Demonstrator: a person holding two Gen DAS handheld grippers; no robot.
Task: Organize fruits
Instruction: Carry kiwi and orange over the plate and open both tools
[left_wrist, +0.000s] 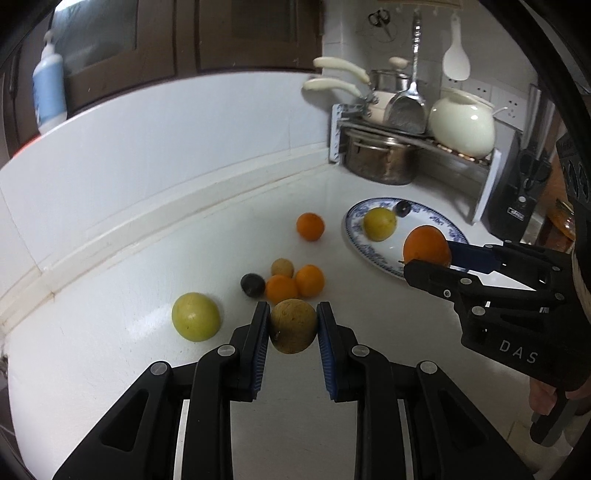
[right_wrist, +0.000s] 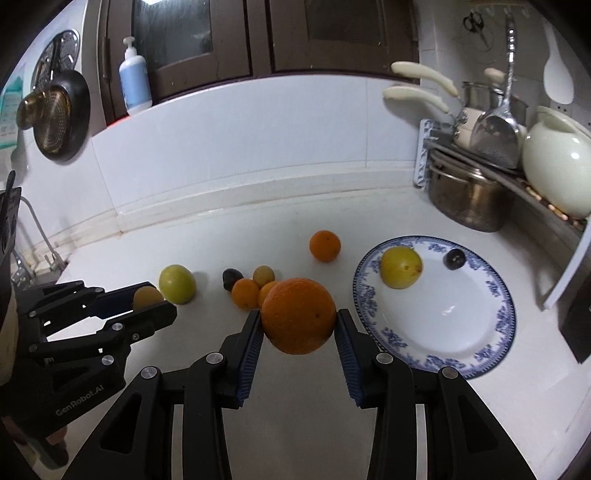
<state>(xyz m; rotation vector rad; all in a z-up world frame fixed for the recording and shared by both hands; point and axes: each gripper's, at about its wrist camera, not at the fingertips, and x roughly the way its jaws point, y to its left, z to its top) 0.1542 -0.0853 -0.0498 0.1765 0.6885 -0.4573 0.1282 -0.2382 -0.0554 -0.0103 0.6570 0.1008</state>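
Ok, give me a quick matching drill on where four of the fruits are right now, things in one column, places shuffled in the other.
Things:
1. large orange
2. tan fruit
3. dark plum
4. green fruit

Places:
A. lying on the counter
B. clamped in the left gripper
C. on the plate, near its far rim
D. clamped in the right gripper

Pairs: 1-D, 2-B, 3-C, 4-A
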